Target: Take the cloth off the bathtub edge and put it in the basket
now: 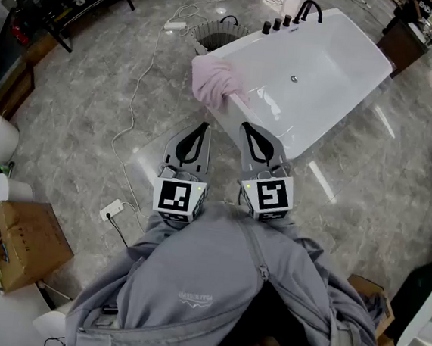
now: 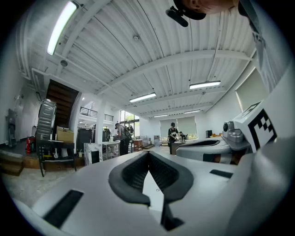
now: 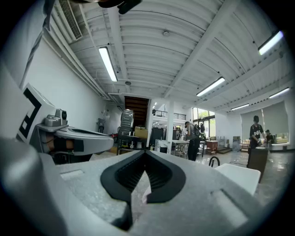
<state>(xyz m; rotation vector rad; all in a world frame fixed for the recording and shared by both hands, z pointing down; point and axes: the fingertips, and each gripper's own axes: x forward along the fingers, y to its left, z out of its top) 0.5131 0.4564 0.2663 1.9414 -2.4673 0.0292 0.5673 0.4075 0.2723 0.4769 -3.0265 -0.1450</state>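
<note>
Fingers: on the left gripper (image 2: 148,153) the two dark pads meet at their tips with nothing between them. On the right gripper (image 3: 146,152) they are pressed together the same way and are also empty.
Grippers: in the head view the left gripper (image 1: 203,126) and right gripper (image 1: 245,126) lie side by side and near each other. Both are level over the floor and aim toward the bathtub. Their tips are short of its near wall and touch nothing.
Cloth: the pink cloth (image 1: 216,81) is bunched over the rim at the bathtub's left corner. Part of it hangs down the outer wall, and it sits beyond the left gripper's tip, apart from it.
Bathtub: the white, freestanding bathtub (image 1: 363,40) lies at an angle across the floor. Its inside is bare apart from the drain (image 1: 293,78).
Faucet: the black faucet (image 1: 308,8) stands on the far rim beside a row of black knobs (image 1: 276,24). Its arch also shows in the right gripper view (image 3: 213,161).
Basket: the round basket (image 1: 218,33) stands on the floor just beyond the corner with the cloth, close against the tub's far side.
Floor: the grey marbled floor (image 1: 93,103) has a white cable running across it to a power strip (image 1: 111,210).
Cardboard box: the cardboard box (image 1: 27,243) sits at the left edge of the head view.
Person: a grey jacket (image 1: 212,290) fills the bottom of the head view behind the marker cubes.
</note>
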